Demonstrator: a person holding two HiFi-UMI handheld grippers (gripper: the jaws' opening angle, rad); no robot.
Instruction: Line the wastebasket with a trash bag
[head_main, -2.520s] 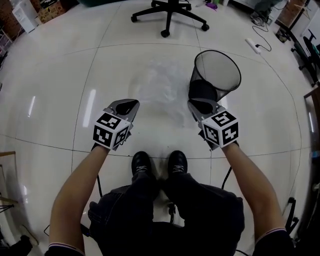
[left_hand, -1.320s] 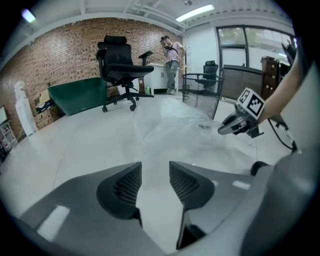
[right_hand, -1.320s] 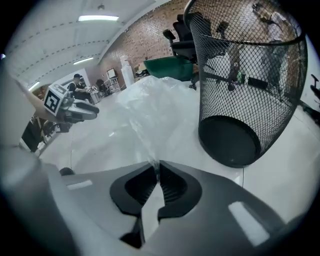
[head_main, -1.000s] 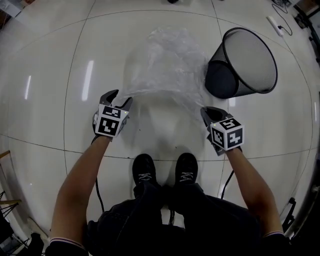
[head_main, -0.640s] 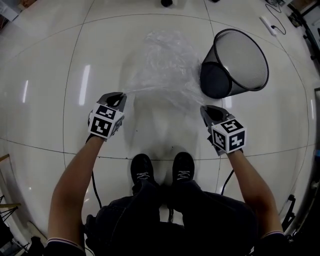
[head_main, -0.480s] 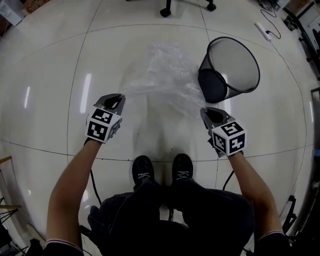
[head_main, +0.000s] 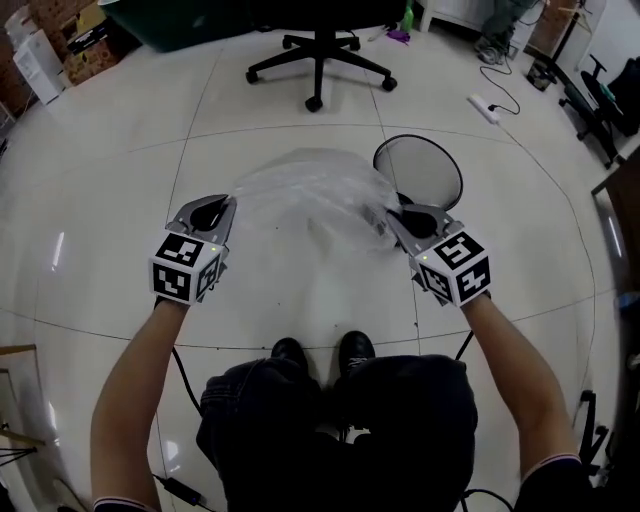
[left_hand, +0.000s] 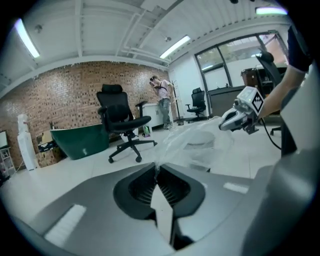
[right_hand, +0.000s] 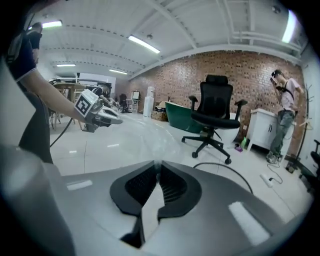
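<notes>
Spanning left claw (head_main: 222, 203) to right claw (head_main: 395, 214), bag (head_main: 310, 190) edge clears floor (head_main: 110, 190).

Short dark sleeves (head_main: 548, 468) on this one, each edged with a thin pale stripe at the cuff. Below them are dark trousers (head_main: 340, 420), a little creased, and black shoes (head_main: 290, 352). Now the tools: the left gripper (head_main: 225, 200) and the right gripper (head_main: 392, 214) are both smooth grey shells tapering to a point, with black ribbed pads (left_hand: 142, 187) set in a dark hollow. Behind each sits a white block, the left cube (head_main: 185, 270) and the right cube (head_main: 453, 267), printed with bold black square markers. A thin black cable (head_main: 180, 372) runs off the back of each.
</notes>
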